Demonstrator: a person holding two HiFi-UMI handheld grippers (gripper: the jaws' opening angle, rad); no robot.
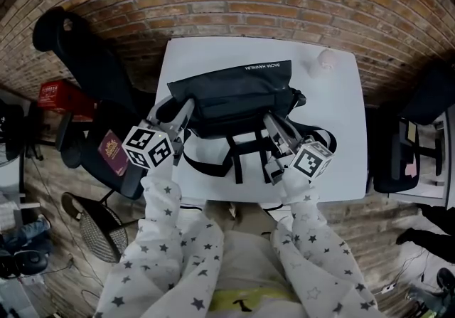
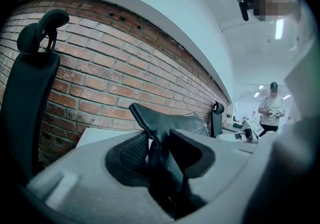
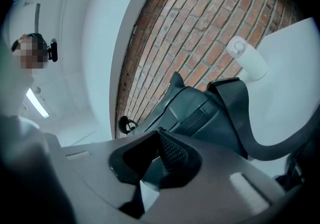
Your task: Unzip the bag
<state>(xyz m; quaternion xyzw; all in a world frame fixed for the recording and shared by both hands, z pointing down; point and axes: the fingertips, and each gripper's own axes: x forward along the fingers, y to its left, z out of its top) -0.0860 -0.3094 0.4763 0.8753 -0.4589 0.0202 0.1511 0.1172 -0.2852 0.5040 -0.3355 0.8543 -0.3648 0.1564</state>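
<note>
bag (image 1: 238, 92), black, on the white table (image 1: 341, 160) at the centre of the head view; long axis running left to right across the frame, straps (image 1: 238, 156) spilling toward the lower edge. left gripper (image 1: 181, 114) at the bag's left end: in the left gripper view its pads are clamped on an upstanding fold (image 2: 150, 125) of the black fabric, which serves as an anchor. right gripper (image 1: 274, 128) at the bag's lower right edge: in the right gripper view its jaws are drawn together at the tips, and whether a zip tab is pinched between them is too small to tell. the zip itself shows plainly in no view. judged relation: the two grippers bracket the bag along its long axis, so an opening stroke by the right gripper should run along that axis, against the left gripper's hold. a pull across the axis would likely drag the whole bag over the table.
</note>
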